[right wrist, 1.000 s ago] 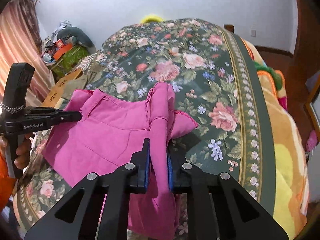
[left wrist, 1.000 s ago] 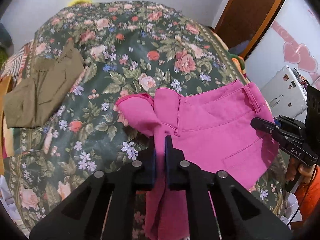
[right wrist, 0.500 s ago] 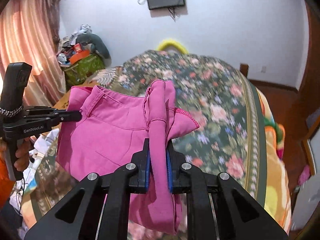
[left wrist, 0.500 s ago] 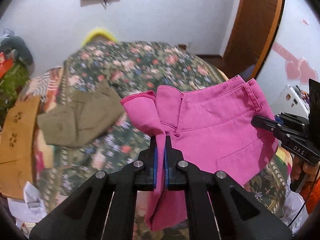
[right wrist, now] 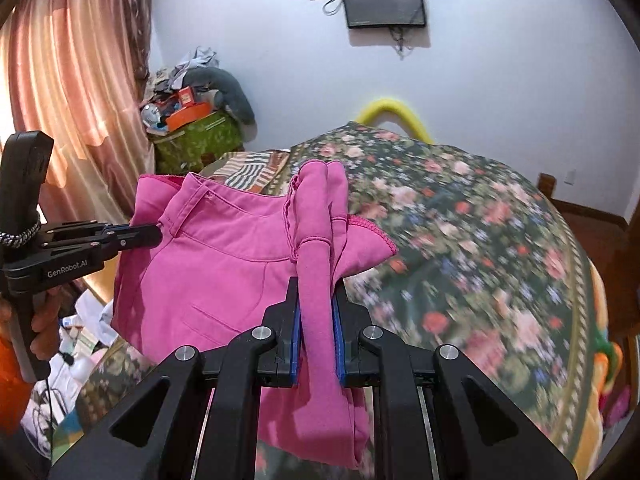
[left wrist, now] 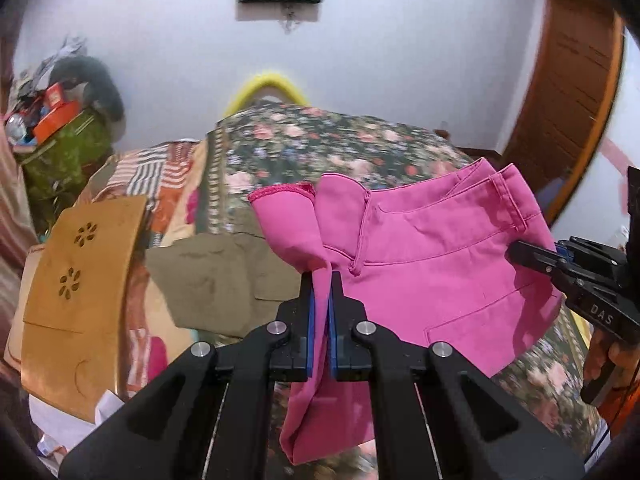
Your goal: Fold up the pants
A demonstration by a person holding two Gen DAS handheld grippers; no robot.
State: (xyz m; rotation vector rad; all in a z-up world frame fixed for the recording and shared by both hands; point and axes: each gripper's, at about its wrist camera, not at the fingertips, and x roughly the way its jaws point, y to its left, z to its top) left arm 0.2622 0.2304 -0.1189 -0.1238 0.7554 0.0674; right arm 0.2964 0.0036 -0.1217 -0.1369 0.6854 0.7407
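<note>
Pink pants [left wrist: 432, 264] hang in the air above the floral bed, stretched between my two grippers. My left gripper [left wrist: 321, 280] is shut on a bunched fold of the pink fabric. My right gripper [right wrist: 316, 288] is shut on another bunched fold; the pants also show in the right wrist view [right wrist: 216, 264]. In the left wrist view the right gripper [left wrist: 520, 250] clamps the waistband side at far right. In the right wrist view the left gripper [right wrist: 154, 234] clamps the waistband at left. Loose cloth droops below both sets of jaws.
The bed with a dark floral cover [right wrist: 480, 248] lies below. Olive-brown pants [left wrist: 216, 276] lie on it at left. A tan board with flower cutouts [left wrist: 76, 280] leans at the left. A green bin with clutter [right wrist: 192, 140] stands by the curtain [right wrist: 72, 92].
Both grippers have lifted the pink pants up off the bed and tilted upward, so the wall and screen come into view. The grips have not changed.
</note>
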